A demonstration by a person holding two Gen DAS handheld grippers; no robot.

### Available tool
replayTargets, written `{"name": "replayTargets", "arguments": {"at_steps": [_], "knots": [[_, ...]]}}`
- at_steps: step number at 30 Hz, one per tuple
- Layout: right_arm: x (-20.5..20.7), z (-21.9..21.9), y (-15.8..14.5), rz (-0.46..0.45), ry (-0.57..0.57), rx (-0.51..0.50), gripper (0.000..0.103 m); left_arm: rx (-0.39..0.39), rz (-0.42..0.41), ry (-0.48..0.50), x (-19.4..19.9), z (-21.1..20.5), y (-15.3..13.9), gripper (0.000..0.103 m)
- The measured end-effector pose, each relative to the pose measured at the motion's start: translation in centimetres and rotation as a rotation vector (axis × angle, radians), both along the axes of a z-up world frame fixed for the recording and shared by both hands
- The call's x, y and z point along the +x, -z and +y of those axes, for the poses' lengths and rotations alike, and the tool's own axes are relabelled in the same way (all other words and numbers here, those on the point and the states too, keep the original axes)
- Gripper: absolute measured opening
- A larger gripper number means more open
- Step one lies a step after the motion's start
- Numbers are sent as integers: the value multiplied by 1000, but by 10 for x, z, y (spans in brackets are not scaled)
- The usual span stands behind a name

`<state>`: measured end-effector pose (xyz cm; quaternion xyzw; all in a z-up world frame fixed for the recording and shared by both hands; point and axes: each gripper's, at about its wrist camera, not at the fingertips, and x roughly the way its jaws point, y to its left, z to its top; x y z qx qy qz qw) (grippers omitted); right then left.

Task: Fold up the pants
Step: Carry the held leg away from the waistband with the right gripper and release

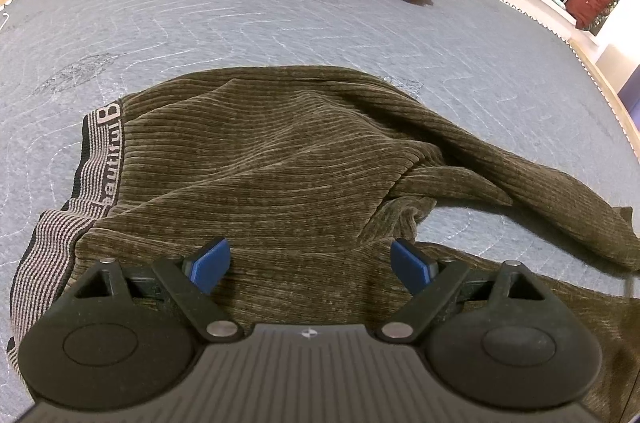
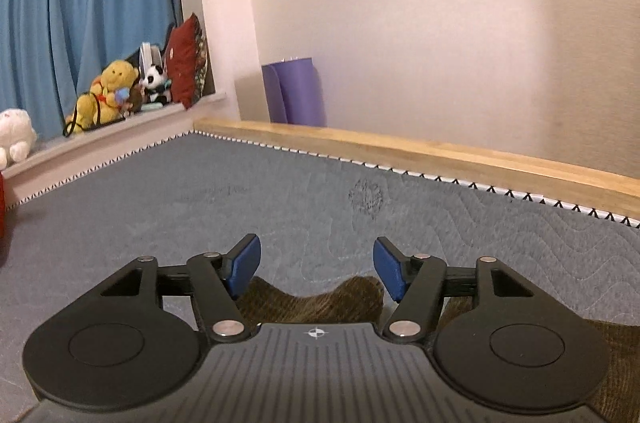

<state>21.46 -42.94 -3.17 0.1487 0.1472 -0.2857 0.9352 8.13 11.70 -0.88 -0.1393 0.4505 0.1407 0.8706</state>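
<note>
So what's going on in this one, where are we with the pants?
A person with a gripper in each hand is folding brown corduroy pants on a grey mattress. The pants lie rumpled, not yet neatly folded. The left gripper hovers open over them, gripping nothing. The right gripper is open too, with only an edge of the fabric showing beneath it.
</note>
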Motion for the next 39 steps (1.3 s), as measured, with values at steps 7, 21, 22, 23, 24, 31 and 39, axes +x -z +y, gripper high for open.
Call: {"name": "replayTargets", "arguments": {"at_steps": [7,21,22,23,24,31,39], "knots": [[-4,6,-3,-25,-35,-5,65,-8,-5,5,0,0,-1,91],[-6,11,-7,-31,-105,23,57,-28,-3,-11,0,5,-2,91],[-8,10,-8,-31,-114,34,52,-32,-2,-14,0,6,-2,91],[-9,10,-10,-31,-127,57,49,-37,-1,-17,0,6,-2,91],[-11,9,-12,-35,-141,90,48,-42,0,-19,0,7,-3,91],[-1,11,-35,-8,-288,237,48,-65,9,-50,6,18,0,91],[42,4,-36,135,-472,307,48,-108,23,-72,14,27,4,91]]}}
